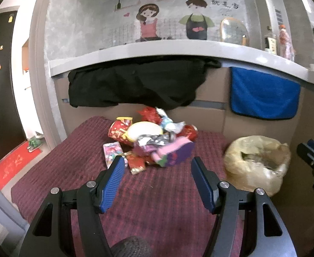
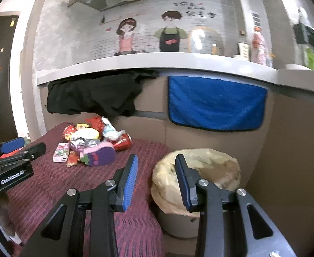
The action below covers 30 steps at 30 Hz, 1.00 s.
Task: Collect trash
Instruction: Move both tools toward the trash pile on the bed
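Jaws wide on both grippers, left (image 1: 157,167) and right (image 2: 157,167), nothing held; crinkly wrapper pile (image 1: 148,139) on ribbed maroon cloth (image 1: 71,171), bag-lined bin (image 2: 199,171) beside

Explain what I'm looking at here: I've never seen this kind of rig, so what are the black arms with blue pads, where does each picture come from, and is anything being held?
There is no robot. A person carries a hand-held two-finger gripper in each hand, and each gripper has a wide-angle camera looking forward along its fingers.

One picture is from the left gripper, the other from the right gripper. The blue pads are the finger faces. Both grippers stand open with nothing between them.

The left gripper faces a pile of trash: red snack wrappers, a pink packet, crumpled foil and a purple pack, lying on a dark red cloth. The right gripper faces a bin lined with a yellowish bag, which stands beside the cloth. The wrappers are presumably meant for that bin. Behind hang a black cloth and a blue towel.
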Motion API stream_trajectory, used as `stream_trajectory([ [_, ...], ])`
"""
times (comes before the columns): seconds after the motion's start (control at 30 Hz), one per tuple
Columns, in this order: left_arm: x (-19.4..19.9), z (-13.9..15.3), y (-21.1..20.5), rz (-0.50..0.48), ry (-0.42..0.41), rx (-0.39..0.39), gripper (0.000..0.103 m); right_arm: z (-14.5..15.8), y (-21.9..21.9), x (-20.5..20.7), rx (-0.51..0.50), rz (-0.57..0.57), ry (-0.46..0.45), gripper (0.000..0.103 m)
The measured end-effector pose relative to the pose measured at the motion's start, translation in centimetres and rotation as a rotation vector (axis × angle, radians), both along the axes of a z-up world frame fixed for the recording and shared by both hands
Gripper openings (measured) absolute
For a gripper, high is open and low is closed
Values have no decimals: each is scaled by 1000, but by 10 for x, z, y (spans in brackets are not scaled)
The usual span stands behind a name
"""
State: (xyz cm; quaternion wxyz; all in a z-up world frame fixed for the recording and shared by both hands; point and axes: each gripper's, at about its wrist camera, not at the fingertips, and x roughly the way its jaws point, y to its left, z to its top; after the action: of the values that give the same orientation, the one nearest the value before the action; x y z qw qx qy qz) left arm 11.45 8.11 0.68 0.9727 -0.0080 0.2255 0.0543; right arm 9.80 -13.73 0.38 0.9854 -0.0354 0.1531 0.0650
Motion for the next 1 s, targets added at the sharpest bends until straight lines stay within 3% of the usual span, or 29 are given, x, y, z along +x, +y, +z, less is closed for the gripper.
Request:
stream_trajectory([
  [0.17,47,-13,56,53,31,-58,65,-1,28,42,-6,52,27,34],
  [0.3,76,-23,97,129,10,-21,65,-10,53,79,0,111,75,34],
  [0.5,110,-42,160,167,67,-132,65,-31,88,140,45,193,179,34],
  [0.67,122,-63,182,98,126,-241,65,-46,122,187,19,244,239,34],
  [0.83,127,-77,177,50,116,-229,65,-55,144,227,-39,261,267,34],
  [1.0,144,-88,174,-14,188,-264,65,-68,139,237,-46,267,332,34],
])
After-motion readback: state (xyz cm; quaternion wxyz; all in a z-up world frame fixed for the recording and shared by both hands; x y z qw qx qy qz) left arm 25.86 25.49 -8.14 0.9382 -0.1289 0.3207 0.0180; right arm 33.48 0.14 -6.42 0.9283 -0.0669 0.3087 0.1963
